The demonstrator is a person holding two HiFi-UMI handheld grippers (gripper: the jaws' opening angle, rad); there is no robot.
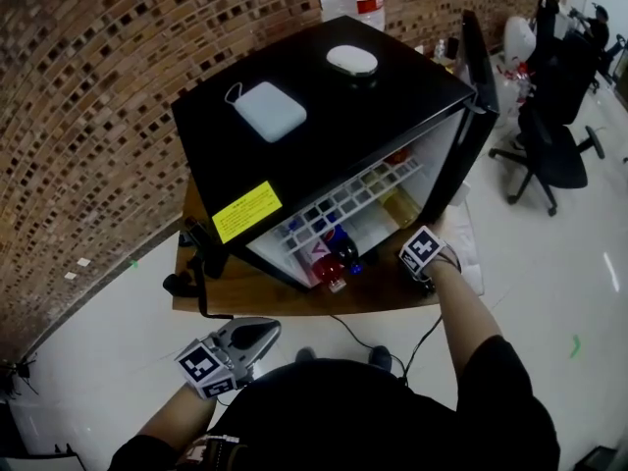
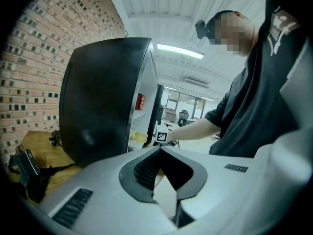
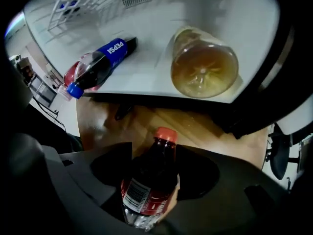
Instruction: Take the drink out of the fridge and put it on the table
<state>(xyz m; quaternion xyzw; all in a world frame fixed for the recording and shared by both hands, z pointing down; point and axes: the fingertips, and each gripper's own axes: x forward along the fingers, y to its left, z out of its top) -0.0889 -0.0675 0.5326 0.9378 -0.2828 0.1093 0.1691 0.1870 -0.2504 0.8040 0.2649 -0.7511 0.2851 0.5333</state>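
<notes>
A black mini fridge (image 1: 324,106) stands on a small wooden table (image 1: 294,297) with its door (image 1: 476,77) swung open to the right. My right gripper (image 1: 414,263) is low in front of the fridge opening. In the right gripper view a dark cola bottle (image 3: 149,180) with a red cap lies between that gripper's (image 3: 159,150) jaws, held over the table's wood (image 3: 146,124). On the fridge floor lie a Pepsi bottle (image 3: 100,62) and an amber drink bottle (image 3: 203,67). My left gripper (image 1: 263,333) hangs below the table's front edge, shut and empty (image 2: 159,150).
A white pouch (image 1: 269,110) and a white oval object (image 1: 351,60) sit on top of the fridge. A wire shelf (image 1: 343,204) spans the inside. Black cables and a device (image 1: 196,258) crowd the table's left edge. An office chair (image 1: 549,145) stands to the right.
</notes>
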